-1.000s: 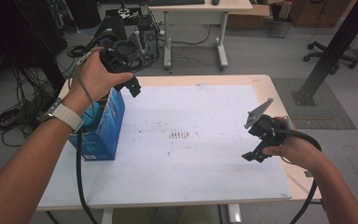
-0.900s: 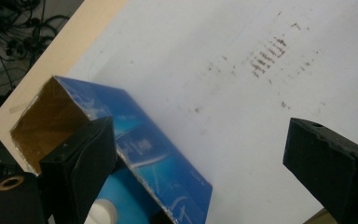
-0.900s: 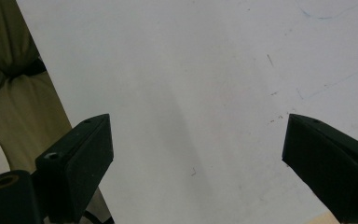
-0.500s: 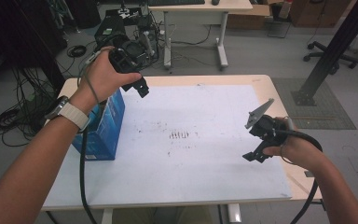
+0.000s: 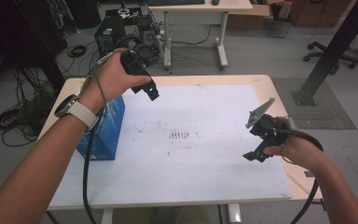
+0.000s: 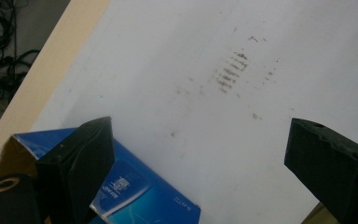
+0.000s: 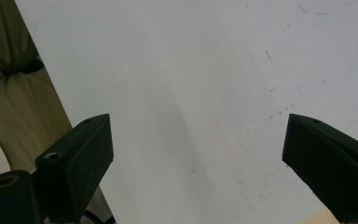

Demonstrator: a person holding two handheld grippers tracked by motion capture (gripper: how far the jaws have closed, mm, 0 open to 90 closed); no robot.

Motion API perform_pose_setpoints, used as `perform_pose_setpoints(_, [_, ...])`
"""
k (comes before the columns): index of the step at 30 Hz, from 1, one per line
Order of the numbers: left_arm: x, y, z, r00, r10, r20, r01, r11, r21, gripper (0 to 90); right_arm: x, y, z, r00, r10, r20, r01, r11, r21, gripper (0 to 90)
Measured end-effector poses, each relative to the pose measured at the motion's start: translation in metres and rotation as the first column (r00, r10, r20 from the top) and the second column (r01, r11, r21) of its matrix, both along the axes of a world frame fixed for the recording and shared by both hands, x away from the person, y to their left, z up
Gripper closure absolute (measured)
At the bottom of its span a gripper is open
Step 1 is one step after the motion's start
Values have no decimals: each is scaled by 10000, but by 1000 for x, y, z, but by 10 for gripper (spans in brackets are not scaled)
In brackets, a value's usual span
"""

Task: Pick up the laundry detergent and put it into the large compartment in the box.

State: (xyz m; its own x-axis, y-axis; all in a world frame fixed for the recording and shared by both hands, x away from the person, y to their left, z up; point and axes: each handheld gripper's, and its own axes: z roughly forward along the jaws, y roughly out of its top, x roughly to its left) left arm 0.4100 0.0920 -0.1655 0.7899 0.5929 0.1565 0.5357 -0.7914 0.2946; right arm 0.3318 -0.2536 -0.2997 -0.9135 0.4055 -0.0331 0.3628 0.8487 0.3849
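We've got both grippers up off the table and nothing in either one. Our left gripper (image 5: pixel 152 92) hangs in the air just past the top of the blue box (image 5: pixel 103 130), jaws spread wide with bare white sheet between them in the left gripper view; the box (image 6: pixel 135 191) peeks in low, behind the near jaw, so we judge we're lined up above it, not around it. That box stands upright on the white sheet (image 5: pixel 191 163) near the table's left edge, its top flap looking open with brown card showing at the corner (image 6: pixel 4 154). We reckon it stands there because it's the thing to be picked, within easy reach of the left hand. Our right gripper (image 5: pixel 256 144) hovers low over the right side of the sheet, well apart from the box, jaws also wide with nothing held, and the right gripper view has plain sheet in the gap; it looks parked, waiting its turn. Now for room: the middle of the sheet is open, just some rusty smudges (image 5: pixel 181 135), so there's plenty of space to bring the box inward. The tight spot is the left table edge (image 5: pixel 56 112) close beside the box, so a nudge that way could tip it over the side. Our own cable (image 5: pixel 87 172) trails down right by the box too, worth watching.
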Motion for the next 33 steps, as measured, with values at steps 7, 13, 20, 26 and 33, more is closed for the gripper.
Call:
perform_pose_setpoints(7, [-1,-7,-3,9992,-404,51,405,9990,-205,87,-1,-2,0,10000,-83,-34,83,10000,-22,88])
perform_pose_setpoints(13, [-1,-14,-5,9971,-763,75,765,9965,-328,87,-3,-2,0,9999,-119,-54,119,9999,-29,88])
perform_pose_setpoints(20, [-1,-24,-11,9943,-1067,71,1069,9937,-332,87,-3,-4,0,9998,-192,-59,191,9998,-37,88])
perform_pose_setpoints(26, [-1,-30,-15,9929,-1183,93,1186,9922,-391,87,-3,-3,0,9998,-180,-56,180,9998,-12,88])
perform_pose_setpoints(33, [-1,-35,-20,9909,-1343,94,1346,9903,-353,87,-1,-2,-1,9998,-163,-92,163,9999,-30,88])
